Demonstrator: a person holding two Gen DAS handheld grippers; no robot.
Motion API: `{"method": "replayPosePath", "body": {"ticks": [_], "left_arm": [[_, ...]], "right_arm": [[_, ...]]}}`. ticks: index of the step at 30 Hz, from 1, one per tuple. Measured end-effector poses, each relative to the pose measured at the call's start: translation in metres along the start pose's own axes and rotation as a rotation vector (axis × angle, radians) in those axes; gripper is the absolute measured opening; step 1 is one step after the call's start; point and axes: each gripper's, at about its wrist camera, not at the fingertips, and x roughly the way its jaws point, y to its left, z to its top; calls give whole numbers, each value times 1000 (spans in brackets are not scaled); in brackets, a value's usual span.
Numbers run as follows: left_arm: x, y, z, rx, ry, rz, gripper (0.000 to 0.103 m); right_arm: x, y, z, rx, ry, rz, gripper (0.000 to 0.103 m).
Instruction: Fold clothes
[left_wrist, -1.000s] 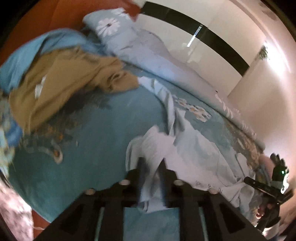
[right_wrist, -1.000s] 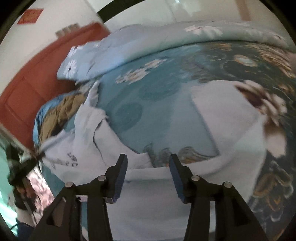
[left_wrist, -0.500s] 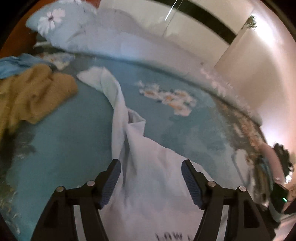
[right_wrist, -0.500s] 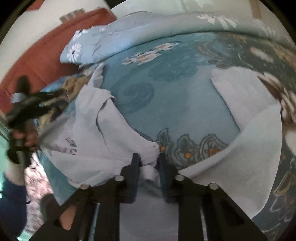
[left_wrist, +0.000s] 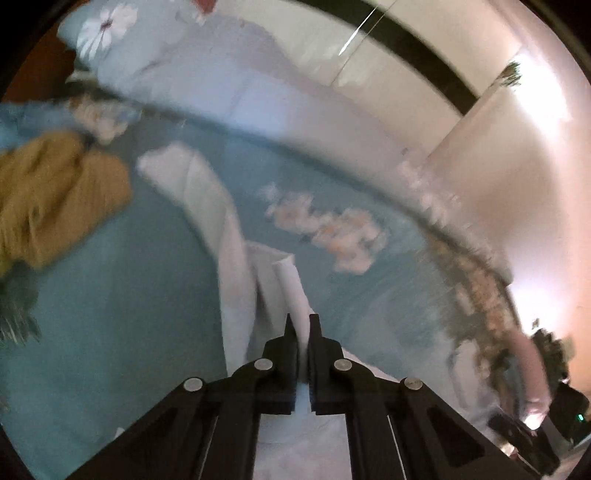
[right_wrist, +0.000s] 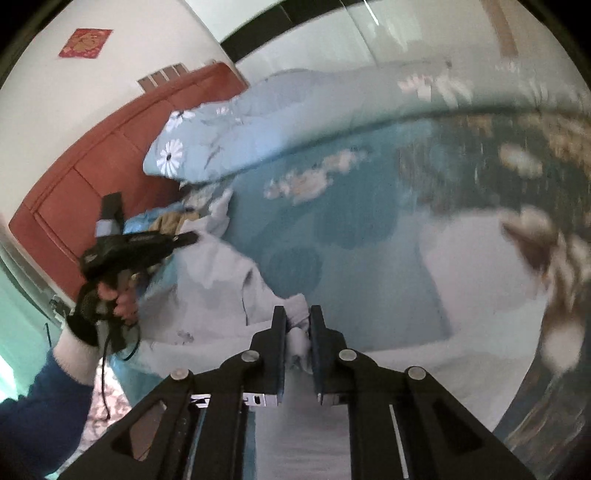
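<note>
A bedroom is shown, bounded by pale walls (right_wrist: 129, 66) crossed by a dark band (left_wrist: 424, 55); a red paper decoration (right_wrist: 85, 43) is fixed to the wall at 10 o'clock in the right wrist view. A reddish-brown headboard (right_wrist: 110, 158) is seen below it. The bed (left_wrist: 110, 314) is covered by a teal sheet printed with pale flowers, with a darker patterned border toward 2 o'clock in the right wrist view. A light-blue quilt with white daisies (right_wrist: 258, 125) is heaped along the far side of the bed, toward 12 o'clock. A white garment (left_wrist: 221, 229) is spread across the sheet, a sleeve trailing toward 10 o'clock in the left wrist view. A mustard-coloured garment (left_wrist: 55, 206) is bunched at 9 o'clock on the sheet, well apart from the white one, with blue cloth (left_wrist: 22, 118) just behind it. The left hand-held gripper (left_wrist: 303, 326) is pressed together on a rolled fold of the white garment. The right hand-held gripper (right_wrist: 297, 319) is closing, its jaws already pinching a bunched edge of the same garment. In the right wrist view the left tool is gripped by a hand (right_wrist: 118, 295) at 9 o'clock, above a white cuff and dark-blue sleeve (right_wrist: 48, 406).
</note>
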Motion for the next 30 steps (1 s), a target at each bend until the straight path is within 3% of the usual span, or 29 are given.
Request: {"method": "replayPosePath", "body": {"ticks": [6,9,11,13,16,23,27,30], "left_arm": [[-101,-58,48,101,-252,-103,4],[-152,-82,58,160,-373,-164,4],[-175,-97,52,223,-425,-153,4],[-180,-102,36,277,-426,-106,4],[-168,-95,6,301,-379,-51,5],[-97,-24,-54,132,-166,23,4],[-87,-8,-37,23,-137,30,4],[-107,-30,-3,43,-218,18,4]], "right_arm": [[-41,15,65,-100,-167,-66,11],[-75,30,86,-150,-255,-78,11],[-93,38,94,-173,-294,-83,11],[-104,45,97,-197,-305,-90,11],[-91,46,71,-232,-202,-111,11],[-49,16,-11,-153,15,-106,11],[-30,7,1,-120,46,-131,11],[-35,9,38,-100,-26,-134,11]]}}
